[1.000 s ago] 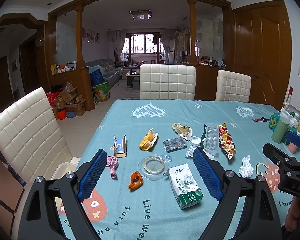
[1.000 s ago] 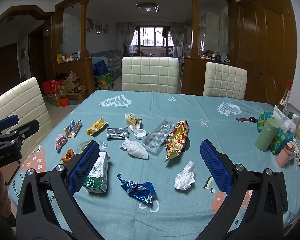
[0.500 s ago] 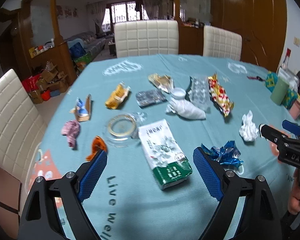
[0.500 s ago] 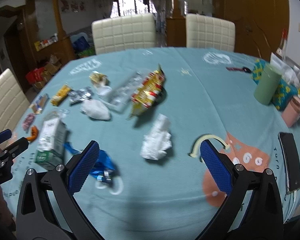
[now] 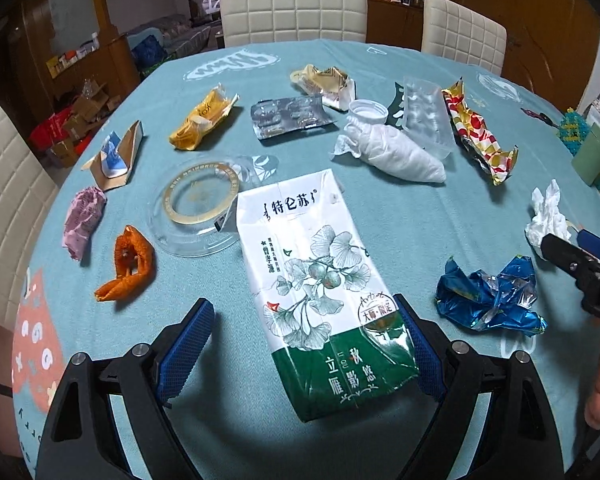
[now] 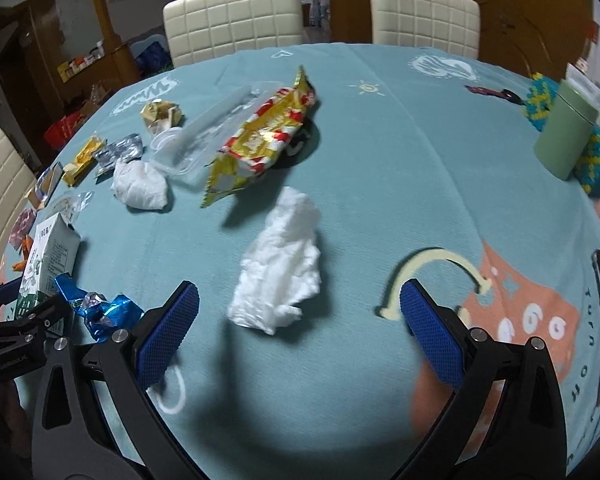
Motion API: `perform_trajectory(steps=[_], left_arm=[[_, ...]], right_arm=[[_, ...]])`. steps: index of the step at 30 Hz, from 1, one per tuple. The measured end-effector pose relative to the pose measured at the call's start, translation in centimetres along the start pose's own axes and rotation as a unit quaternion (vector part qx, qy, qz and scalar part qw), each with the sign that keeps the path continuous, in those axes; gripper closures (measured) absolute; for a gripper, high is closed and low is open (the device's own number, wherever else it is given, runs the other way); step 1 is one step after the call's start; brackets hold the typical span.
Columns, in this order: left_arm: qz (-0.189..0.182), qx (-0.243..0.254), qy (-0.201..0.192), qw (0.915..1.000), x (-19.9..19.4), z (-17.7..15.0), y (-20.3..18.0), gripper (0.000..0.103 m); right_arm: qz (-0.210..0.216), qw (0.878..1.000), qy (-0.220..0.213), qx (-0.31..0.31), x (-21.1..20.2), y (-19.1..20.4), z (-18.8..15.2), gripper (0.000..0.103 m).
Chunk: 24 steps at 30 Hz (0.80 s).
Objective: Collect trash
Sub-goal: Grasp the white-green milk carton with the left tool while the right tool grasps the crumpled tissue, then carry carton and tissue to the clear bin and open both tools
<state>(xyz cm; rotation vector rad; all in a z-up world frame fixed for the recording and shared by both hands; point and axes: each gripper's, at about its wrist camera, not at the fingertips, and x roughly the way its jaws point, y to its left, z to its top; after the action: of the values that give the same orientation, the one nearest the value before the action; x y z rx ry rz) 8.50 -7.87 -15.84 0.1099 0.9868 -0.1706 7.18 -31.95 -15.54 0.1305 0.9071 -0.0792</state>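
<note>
Crumpled white tissue (image 6: 280, 268) between closing right fingers (image 6: 168, 328), flattened glossy carton (image 5: 320, 292) between open left fingers (image 5: 186, 344)

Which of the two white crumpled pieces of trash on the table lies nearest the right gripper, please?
The loose crumpled tissue, lying just ahead of the right gripper. The other, a smooth tapered white bundle, sits farther off beside the clear plastic tray.

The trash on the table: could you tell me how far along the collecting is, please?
Nothing looks collected yet: the litter lies spread over the tablecloth. In hand: the left gripper is open with the milk carton between its pads, ungripped; the right gripper is closing towards the white tissue, not yet pinching it. Left: blue foil wrapper, orange peel and the rest.
</note>
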Motion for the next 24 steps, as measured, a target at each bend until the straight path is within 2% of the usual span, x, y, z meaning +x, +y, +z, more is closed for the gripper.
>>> perform_trajectory(steps=[1,2,3,4,5,7,12,18,24], left_arm=[[-0.008,-0.002,0.003,1.0,0.1,0.0,0.1,0.018],[-0.017,-0.004,0.002,0.9999,0.0,0.0,0.2,0.021],[-0.021,-0.005,0.001,0.9998,0.0,0.0,0.3,0.025],[-0.03,-0.004,-0.002,0.9995,-0.2,-0.1,0.3,0.036],[-0.041,-0.001,-0.006,0.9991,-0.5,-0.1,0.3,0.044],[-0.06,-0.003,-0.016,0.9981,-1.2,-0.1,0.5,0.051],[-0.063,-0.01,-0.057,0.9963,-3.6,0.3,1.9,0.052],[-0.034,-0.049,-0.086,0.9945,-5.9,0.9,7.3,0.052],[0.01,-0.087,-0.115,0.9896,-7.6,0.6,13.7,0.052]], right_arm=[[0.002,1.0,0.001,-0.006,0.3,0.3,0.0,0.026],[0.005,1.0,0.01,-0.015,0.7,0.9,0.0,0.051],[0.005,1.0,0.017,-0.021,0.9,1.3,-0.1,0.064],[-0.007,1.0,0.007,-0.028,0.6,1.6,-0.1,0.074],[-0.005,0.999,0.008,-0.031,0.6,1.9,-0.1,0.075],[0.006,1.0,0.003,-0.028,0.0,2.2,0.1,0.076],[0.009,0.998,-0.021,-0.055,-2.2,5.0,1.2,0.076],[0.041,0.994,-0.03,-0.097,-3.6,10.6,3.1,0.076],[0.082,0.982,-0.021,-0.168,-3.3,19.5,3.8,0.076]])
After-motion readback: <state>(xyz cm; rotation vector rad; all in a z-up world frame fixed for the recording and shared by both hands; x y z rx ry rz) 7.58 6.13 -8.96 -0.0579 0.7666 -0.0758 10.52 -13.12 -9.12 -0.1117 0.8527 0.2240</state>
